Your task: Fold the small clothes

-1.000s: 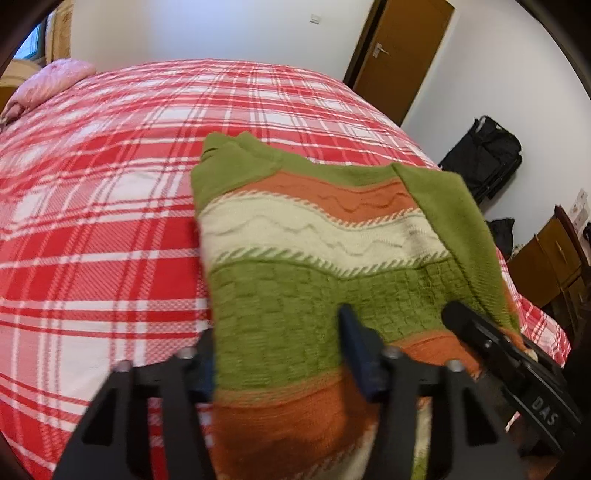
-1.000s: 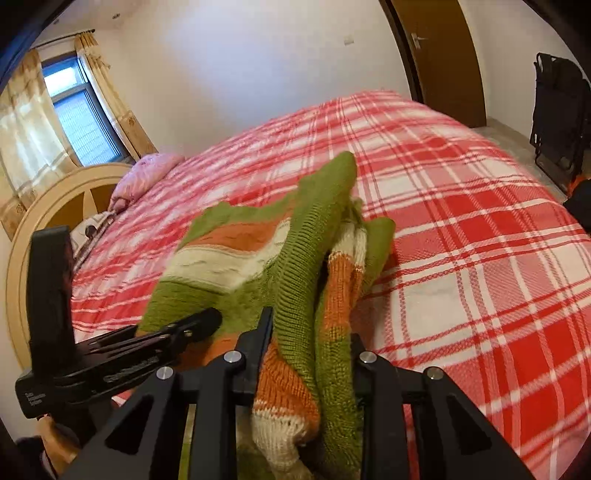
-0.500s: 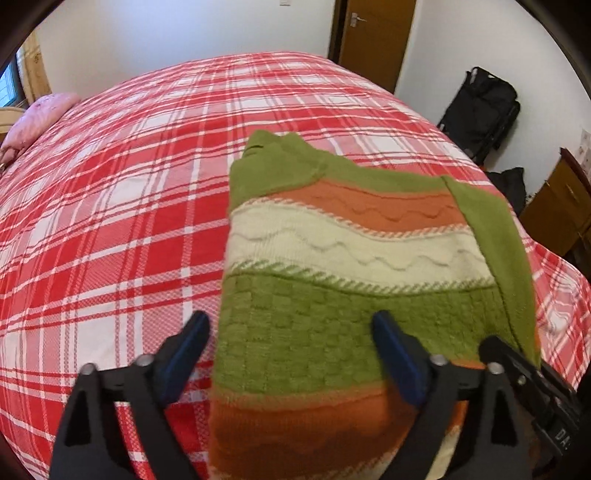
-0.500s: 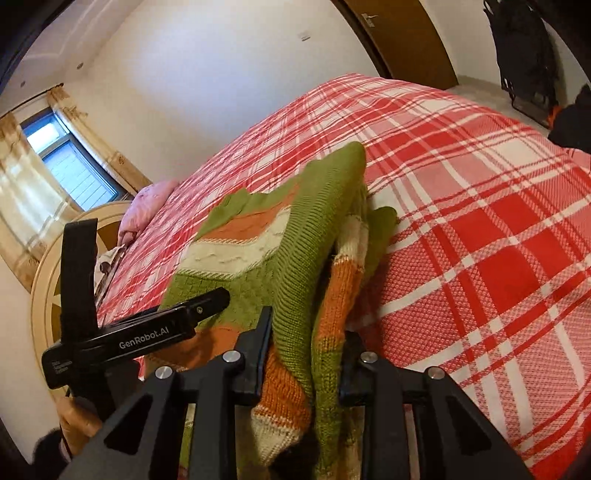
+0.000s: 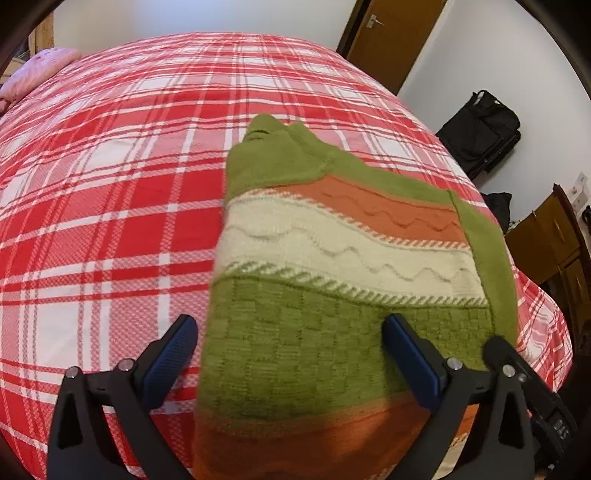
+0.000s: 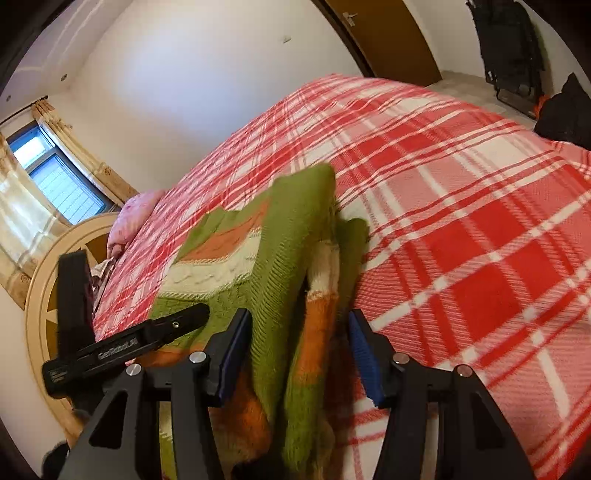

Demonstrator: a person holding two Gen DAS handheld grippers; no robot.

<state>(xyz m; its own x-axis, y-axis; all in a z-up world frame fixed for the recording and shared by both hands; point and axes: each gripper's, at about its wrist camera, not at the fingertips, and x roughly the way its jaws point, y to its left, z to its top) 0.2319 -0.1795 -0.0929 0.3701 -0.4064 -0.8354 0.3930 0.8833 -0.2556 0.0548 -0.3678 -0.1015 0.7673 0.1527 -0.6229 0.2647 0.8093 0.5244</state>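
1. Lying across the near part of a bed (image 5: 110, 192) spread with a red-and-white plaid cover, a small knitted sweater (image 5: 332, 258) in green, orange and cream bands had its front face up and its neck pointing away toward the far end of the bed.

2. The sweater's body lay mostly flat, which would suit pressing in a crease. Its right-hand edge, with a green sleeve (image 6: 291, 236) doubled inward, stood up in a soft ridge, seemingly because that side had been folded over.

3. The left claw (image 5: 291, 354) hovered over the lower green part of the sweater. It was released, jaws spread very wide, one blue pad (image 5: 170, 354) over bare bedcover and the other above the knit. Neither pad pressed on anything.

4. The right claw (image 6: 299, 354) straddled the raised ridge of fabric. Its jaws were opening, with the folded sleeve and side between them. The right pad stood clear of the fabric. The left pad was just beside the knit, and contact there could not be told. It seemed to be letting the fold go, not gripping.

5. A pink pillow (image 6: 136, 218) sat well apart at the head of the bed, and a brown door (image 5: 391, 33) stood beyond the foot.
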